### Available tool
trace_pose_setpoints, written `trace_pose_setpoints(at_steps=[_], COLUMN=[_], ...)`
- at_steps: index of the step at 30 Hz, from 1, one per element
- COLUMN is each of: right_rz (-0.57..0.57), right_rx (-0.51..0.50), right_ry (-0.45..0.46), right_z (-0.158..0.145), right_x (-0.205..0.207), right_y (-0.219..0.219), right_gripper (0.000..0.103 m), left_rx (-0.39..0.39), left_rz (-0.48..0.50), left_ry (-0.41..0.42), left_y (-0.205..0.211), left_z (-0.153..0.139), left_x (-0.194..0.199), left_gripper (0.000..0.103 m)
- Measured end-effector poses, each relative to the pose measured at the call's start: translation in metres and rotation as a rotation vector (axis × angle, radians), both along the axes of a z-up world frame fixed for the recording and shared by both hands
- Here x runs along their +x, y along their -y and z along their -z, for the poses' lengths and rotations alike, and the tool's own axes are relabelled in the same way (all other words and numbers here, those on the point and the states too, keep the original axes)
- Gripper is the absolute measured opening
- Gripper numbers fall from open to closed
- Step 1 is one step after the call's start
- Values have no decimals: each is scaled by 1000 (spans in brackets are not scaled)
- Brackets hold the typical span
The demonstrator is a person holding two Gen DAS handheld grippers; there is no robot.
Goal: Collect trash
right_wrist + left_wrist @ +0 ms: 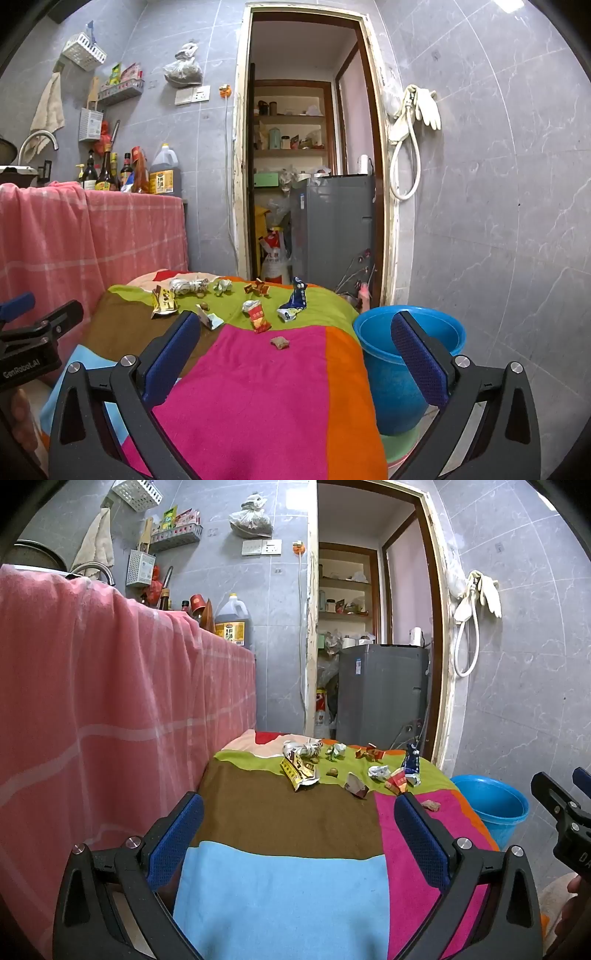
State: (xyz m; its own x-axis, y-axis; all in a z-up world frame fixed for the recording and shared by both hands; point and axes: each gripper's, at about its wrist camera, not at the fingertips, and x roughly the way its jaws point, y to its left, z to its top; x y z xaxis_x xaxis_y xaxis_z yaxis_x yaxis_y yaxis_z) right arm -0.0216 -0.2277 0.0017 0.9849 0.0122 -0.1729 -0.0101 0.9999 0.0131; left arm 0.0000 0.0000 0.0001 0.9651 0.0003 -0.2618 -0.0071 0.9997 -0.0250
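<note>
Several pieces of trash lie on the far part of a table covered by a striped colourful cloth (288, 819): a yellow wrapper (298, 771) (164, 302), a red wrapper (258, 316), a blue wrapper (295, 301) (412, 764), crumpled paper (378, 772) and a small brown scrap (279, 342) (430, 805). A blue bucket (406, 354) (495, 805) stands right of the table. My left gripper (299, 834) is open and empty, well short of the trash. My right gripper (295, 350) is open and empty, its right finger in front of the bucket.
A counter draped in a pink cloth (110, 709) stands left, with bottles and an oil jug (232, 622) on top. A doorway behind the table shows a grey appliance (332, 229) and shelves. Tiled wall with a hanging hose (406, 147) is to the right.
</note>
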Motion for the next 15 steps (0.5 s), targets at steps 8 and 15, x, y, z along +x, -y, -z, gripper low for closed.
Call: trace_pose_setpoints(at_steps=[8, 15], right_rz=[0, 0], right_rx=[2, 3], right_ry=[0, -1], right_z=[0, 0], right_x=[0, 0], right_y=[0, 0], right_gripper=[103, 103], left_rx=[0, -2], left_rz=[0, 2], left_ry=[-1, -4], left_y=[0, 0], left_z=[0, 0], left_x=[0, 0], left_gripper=[101, 101])
